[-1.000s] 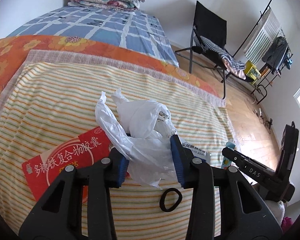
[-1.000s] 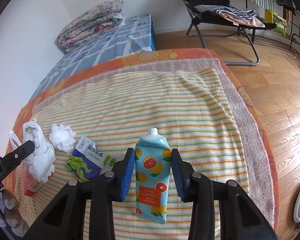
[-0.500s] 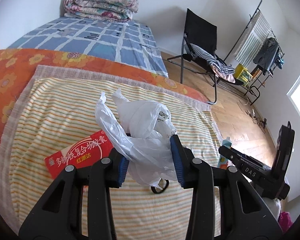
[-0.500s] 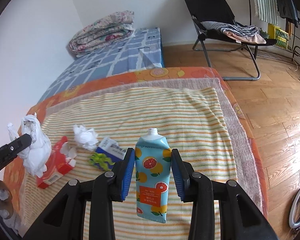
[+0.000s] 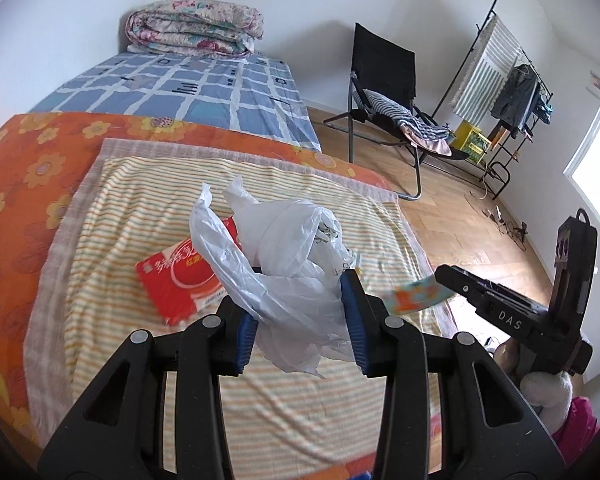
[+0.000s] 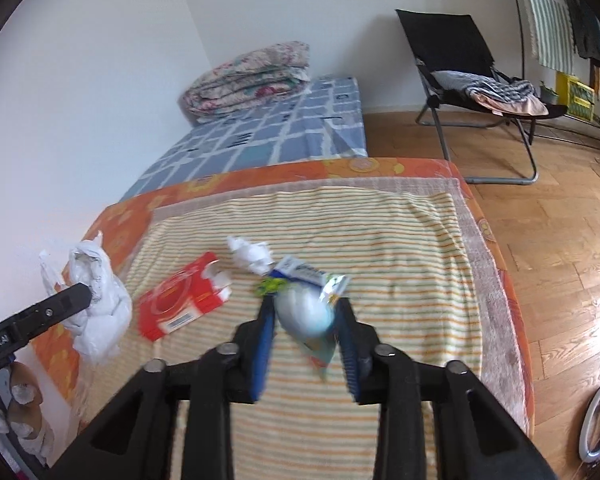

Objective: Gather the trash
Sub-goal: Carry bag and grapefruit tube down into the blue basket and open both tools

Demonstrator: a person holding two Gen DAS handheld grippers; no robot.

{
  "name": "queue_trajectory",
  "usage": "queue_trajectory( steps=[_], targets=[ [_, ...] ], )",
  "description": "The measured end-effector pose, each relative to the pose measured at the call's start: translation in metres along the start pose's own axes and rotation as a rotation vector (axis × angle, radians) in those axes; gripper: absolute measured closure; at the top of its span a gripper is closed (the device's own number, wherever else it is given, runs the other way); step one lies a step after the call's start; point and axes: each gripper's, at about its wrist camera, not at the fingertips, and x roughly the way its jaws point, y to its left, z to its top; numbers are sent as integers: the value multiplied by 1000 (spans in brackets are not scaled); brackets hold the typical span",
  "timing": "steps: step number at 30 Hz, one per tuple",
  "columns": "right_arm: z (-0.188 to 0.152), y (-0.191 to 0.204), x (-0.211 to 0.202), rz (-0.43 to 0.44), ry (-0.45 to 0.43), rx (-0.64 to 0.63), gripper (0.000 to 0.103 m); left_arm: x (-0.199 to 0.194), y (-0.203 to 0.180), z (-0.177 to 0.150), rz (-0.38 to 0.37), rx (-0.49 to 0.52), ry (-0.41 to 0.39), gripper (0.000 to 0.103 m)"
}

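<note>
striped towel [image 6: 380, 240]: crumpled tissue [image 6: 252, 254] right-wrist view only

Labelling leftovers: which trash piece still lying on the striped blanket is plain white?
The crumpled tissue wad, lying loose just beyond the red box and left of the blue wrapper. The other two are coloured and printed; the tissue is bare white paper.

Both cameras ride just behind their own fingers, above the near end of the bed [image 5: 100, 216] and tilted down along it toward the folded quilt [image 5: 196, 28] at the far wall. The left one looks from the bed's left side, the right one [image 6: 308, 320] from farther right. Both take in the striped towel [image 6: 400, 240], red box [image 5: 172, 280], chair [image 6: 452, 52] and each other's gripper.
</note>
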Motion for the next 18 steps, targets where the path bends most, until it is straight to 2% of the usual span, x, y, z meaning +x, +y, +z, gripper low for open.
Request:
queue_trajectory(
  steps=[3,7,12,18],
  targets=[
    [-8,10,-15,11,-18,-25,75,-17,-4,-11,7,24,-11,64],
    [-19,23,-14,16,-24,-83,85,-28,-8,-29,27,59,-1,64],
    [-40,7,0,50,77,0,87,-39,-7,-51,33,92,24,64],
    [-63,1,-10,41,110,-34,86,-53,-2,-86,6,98,85,64]
  ],
)
